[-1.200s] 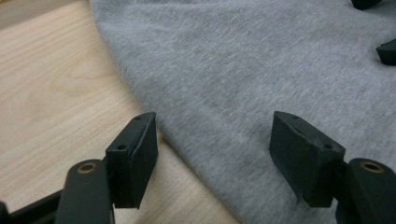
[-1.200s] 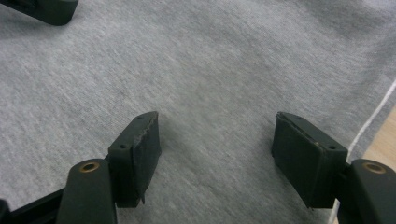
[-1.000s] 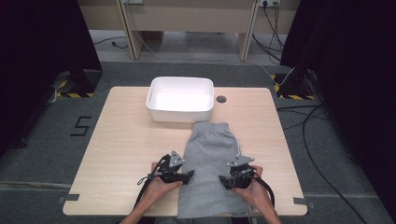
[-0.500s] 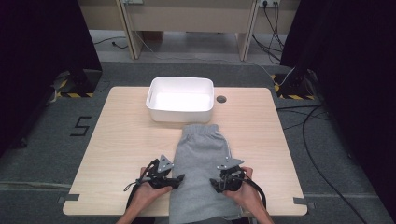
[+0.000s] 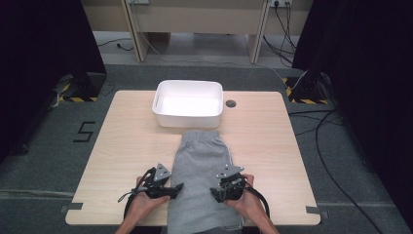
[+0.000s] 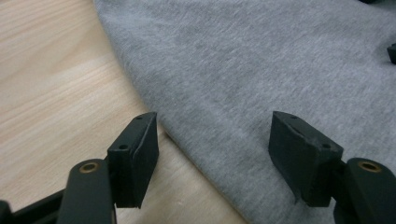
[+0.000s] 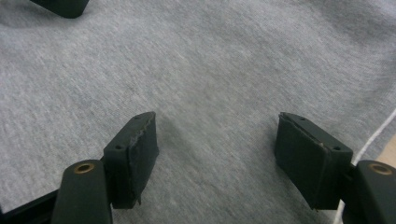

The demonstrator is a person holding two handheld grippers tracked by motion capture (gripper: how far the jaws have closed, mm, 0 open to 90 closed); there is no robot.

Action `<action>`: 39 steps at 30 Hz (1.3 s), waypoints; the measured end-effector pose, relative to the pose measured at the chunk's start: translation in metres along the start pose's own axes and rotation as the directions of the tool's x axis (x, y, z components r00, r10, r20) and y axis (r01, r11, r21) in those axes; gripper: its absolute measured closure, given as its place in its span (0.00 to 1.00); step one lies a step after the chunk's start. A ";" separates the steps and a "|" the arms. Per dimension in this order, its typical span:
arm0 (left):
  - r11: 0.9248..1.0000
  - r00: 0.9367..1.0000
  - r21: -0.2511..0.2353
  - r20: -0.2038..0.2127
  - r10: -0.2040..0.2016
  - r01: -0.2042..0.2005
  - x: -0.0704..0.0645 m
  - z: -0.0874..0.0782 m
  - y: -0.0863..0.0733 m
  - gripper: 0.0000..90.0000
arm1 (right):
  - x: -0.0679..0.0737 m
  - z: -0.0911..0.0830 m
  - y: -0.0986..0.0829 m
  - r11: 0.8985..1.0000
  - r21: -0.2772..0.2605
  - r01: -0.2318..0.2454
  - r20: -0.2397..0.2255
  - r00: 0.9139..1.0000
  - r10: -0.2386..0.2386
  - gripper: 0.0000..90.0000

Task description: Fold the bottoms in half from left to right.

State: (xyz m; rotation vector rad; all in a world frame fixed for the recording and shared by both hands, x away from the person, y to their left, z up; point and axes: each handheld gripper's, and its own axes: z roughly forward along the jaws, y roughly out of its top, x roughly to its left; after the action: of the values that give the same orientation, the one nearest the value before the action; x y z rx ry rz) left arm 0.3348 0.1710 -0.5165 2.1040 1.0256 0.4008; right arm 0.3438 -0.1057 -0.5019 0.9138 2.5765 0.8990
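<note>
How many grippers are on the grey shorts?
2. The left gripper is at the left edge of the shorts, jaws open over cloth and table. The right gripper is at their right side, jaws open over the cloth.

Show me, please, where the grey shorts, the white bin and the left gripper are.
grey shorts (image 5: 202, 165): high view, middle of the cloth.
white bin (image 5: 187, 120): high view, near wall.
left gripper (image 6: 212, 156): left gripper view, midway between its open fingertips, over the cloth's edge.

Bare table (image 5: 126, 146) lies open left and right of the grey shorts (image 5: 203, 165), while the white tub (image 5: 187, 103) blocks the far edge.
</note>
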 end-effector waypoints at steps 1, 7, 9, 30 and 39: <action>1.000 1.000 0.000 0.001 -0.002 0.002 0.001 0.000 0.000 0.36 | 0.001 0.000 0.000 1.000 0.000 -0.001 -0.001 1.000 0.001 0.33; 1.000 1.000 0.003 0.007 -0.007 0.007 0.001 -0.001 0.000 0.36 | -0.001 -0.001 -0.001 1.000 -0.018 -0.014 -0.015 1.000 0.014 0.35; 1.000 1.000 0.003 0.008 -0.004 0.004 0.001 -0.002 0.001 0.36 | -0.003 -0.002 -0.001 0.999 -0.025 -0.028 -0.024 0.999 0.028 0.36; 0.999 0.999 -0.001 -0.040 -0.037 0.037 0.017 0.002 0.004 0.36 | 0.003 0.002 0.002 1.000 -0.005 -0.004 0.003 1.000 0.005 0.33; 0.998 0.997 -0.005 -0.053 -0.057 0.057 0.025 0.000 0.001 0.37 | 0.005 0.010 0.011 1.000 -0.008 0.003 -0.002 1.000 -0.003 0.33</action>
State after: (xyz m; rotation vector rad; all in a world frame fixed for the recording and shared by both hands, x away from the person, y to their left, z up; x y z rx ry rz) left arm 0.3515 0.1898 -0.5166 2.0654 1.1124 0.4322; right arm 0.3493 -0.0910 -0.5027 0.9071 2.5735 0.9094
